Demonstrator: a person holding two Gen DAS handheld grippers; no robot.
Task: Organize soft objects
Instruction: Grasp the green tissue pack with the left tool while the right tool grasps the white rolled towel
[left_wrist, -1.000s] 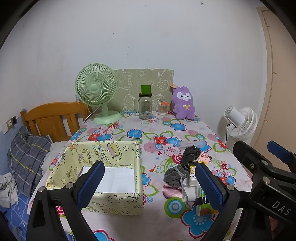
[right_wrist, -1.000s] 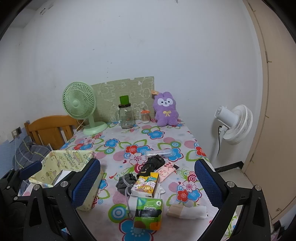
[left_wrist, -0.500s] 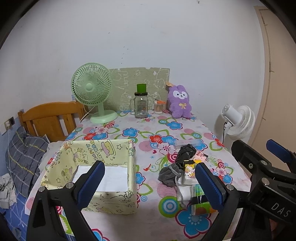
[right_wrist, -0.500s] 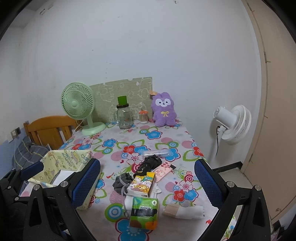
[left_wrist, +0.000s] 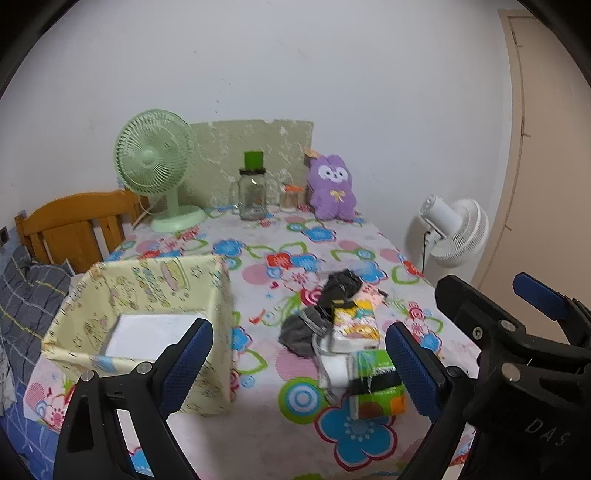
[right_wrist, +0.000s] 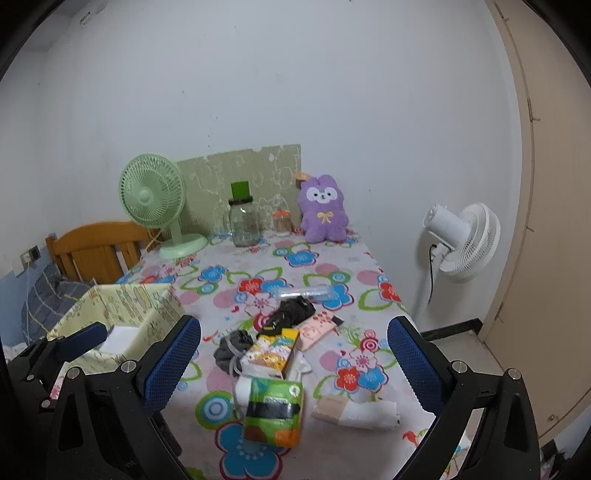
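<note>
Near the worktop's front edge, toward its right-hand corner, a loose heap of soft things is lying on the flowered cloth, and both grippers are hanging above that edge with nothing between their blue pads. The right gripper (right_wrist: 293, 363) is standing with its jaws wide apart and is pointing almost straight at the heap, so it looks the nearer one for a first pick. The left gripper (left_wrist: 299, 363) is spread just as wide, sitting over the ground between the heap and the yellow fabric box (left_wrist: 147, 314), which is standing open by the front-left corner with a white sheet on its floor.

Closest in the heap is a green tissue pack (right_wrist: 275, 413), crinkly plastic and squashy, its long axis running from the front edge toward the back. Behind it a yellow cartoon pack (right_wrist: 271, 354) is lying the same way, partly over a white soft item. A grey sock (right_wrist: 231, 349) is bunched at its left, a black sock (right_wrist: 290, 312) is crumpled farther back, and a pink flat pack (right_wrist: 317, 330) is beside that. A rolled beige-and-white cloth (right_wrist: 356, 410) is lying crosswise by the right edge. Judging by this, sorting has not begun, and the box lies left of everything to be carried.
</note>
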